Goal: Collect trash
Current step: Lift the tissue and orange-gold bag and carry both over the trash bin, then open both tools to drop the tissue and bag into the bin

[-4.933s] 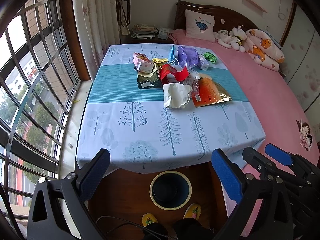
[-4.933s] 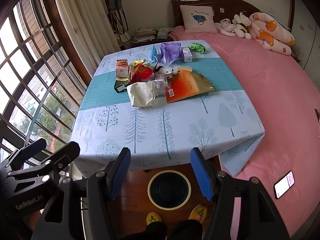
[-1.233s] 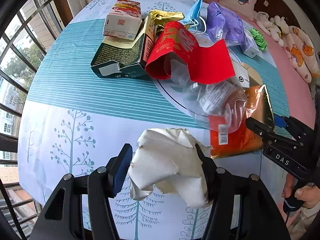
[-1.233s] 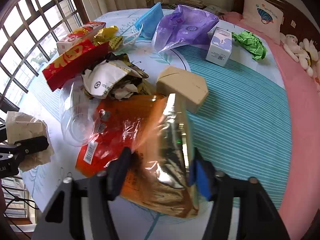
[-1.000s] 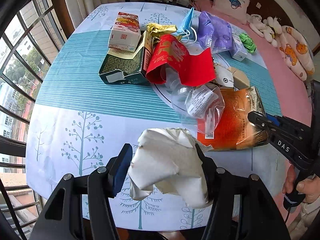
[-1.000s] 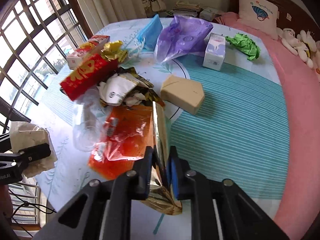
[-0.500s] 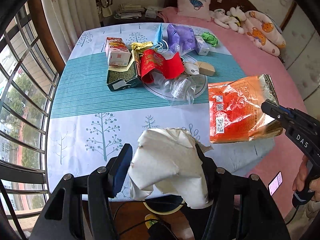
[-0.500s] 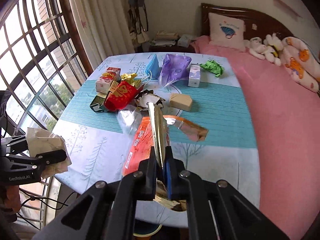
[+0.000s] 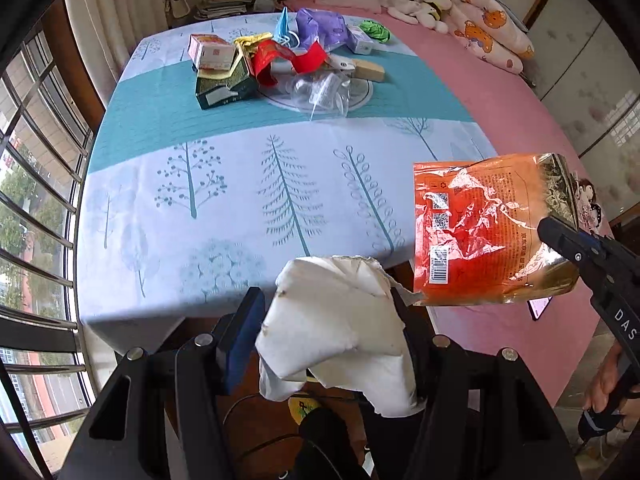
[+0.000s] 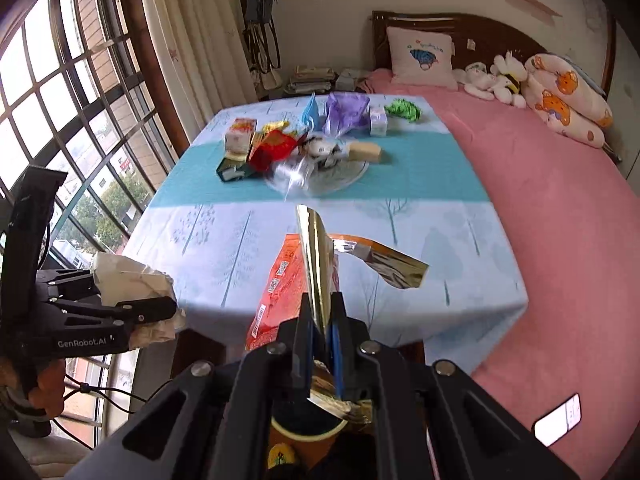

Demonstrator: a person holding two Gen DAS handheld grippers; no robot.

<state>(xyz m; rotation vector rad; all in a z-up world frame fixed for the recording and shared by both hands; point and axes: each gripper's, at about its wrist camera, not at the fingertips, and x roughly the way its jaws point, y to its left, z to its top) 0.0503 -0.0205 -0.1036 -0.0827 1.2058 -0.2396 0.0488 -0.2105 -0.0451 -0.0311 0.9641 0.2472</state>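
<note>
Left wrist view: left tongs (image 9: 326,320) closed on crumpled white paper (image 9: 340,336), now held past the near edge of the desk (image 9: 224,184); half a second ago the paper hung over the desk's front margin, and 1.2 s ago it sat low over the cloth. Orange foil bag (image 9: 480,232) hangs off the near right corner, pinched at its gold edge by the right tongs (image 9: 560,236); half a second ago it was higher and further in over the cloth

Right wrist view: right tongs (image 10: 320,320) shut tight on the foil bag (image 10: 288,280), its gold side edge-on between the fingers (image 10: 300,324), torn gold flap sticking out right. Left tongs (image 10: 132,304) at left, gripping the paper wad (image 10: 128,276) beside the desk's near left corner

Bin (image 10: 304,424) directly below the right tongs, yellow rim partly visible, inside dark; contents cannot be made out

Remaining litter on far half of desk (image 10: 400,216): red packet (image 9: 276,56), green box (image 9: 224,88), clear plastic bag (image 9: 320,92), purple bag (image 9: 320,28), tan box (image 9: 370,68)
</note>
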